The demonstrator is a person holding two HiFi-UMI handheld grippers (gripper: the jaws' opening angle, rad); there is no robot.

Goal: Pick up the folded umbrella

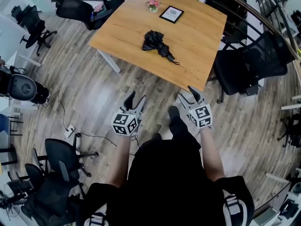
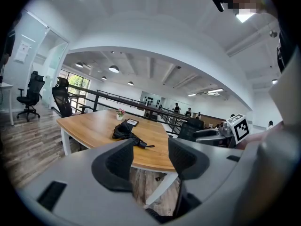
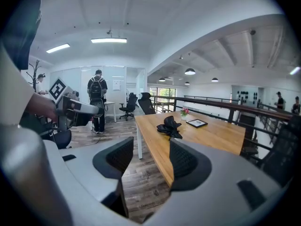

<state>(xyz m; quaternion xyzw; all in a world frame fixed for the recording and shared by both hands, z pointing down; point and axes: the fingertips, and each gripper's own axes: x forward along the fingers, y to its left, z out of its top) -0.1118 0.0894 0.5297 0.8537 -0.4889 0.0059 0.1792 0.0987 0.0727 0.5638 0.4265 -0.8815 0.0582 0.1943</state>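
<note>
A black folded umbrella (image 1: 158, 44) lies on the wooden table (image 1: 197, 46), its strap end pointing toward the near edge. It also shows in the left gripper view as the umbrella (image 2: 126, 132) and in the right gripper view as the umbrella (image 3: 169, 126). My left gripper (image 1: 134, 98) hangs over the floor, short of the table's near corner, jaws open and empty. My right gripper (image 1: 187, 92) is close to the table's near edge, also open with nothing between its jaws. Both grippers are well apart from the umbrella.
A small pink flower pot (image 1: 153, 4) and a framed card (image 1: 171, 14) stand at the table's far side. Black office chairs (image 1: 244, 67) crowd the right edge, and another chair (image 1: 75, 7) stands at the far left. A railing (image 1: 254, 8) runs behind. A person (image 3: 98, 100) stands far off.
</note>
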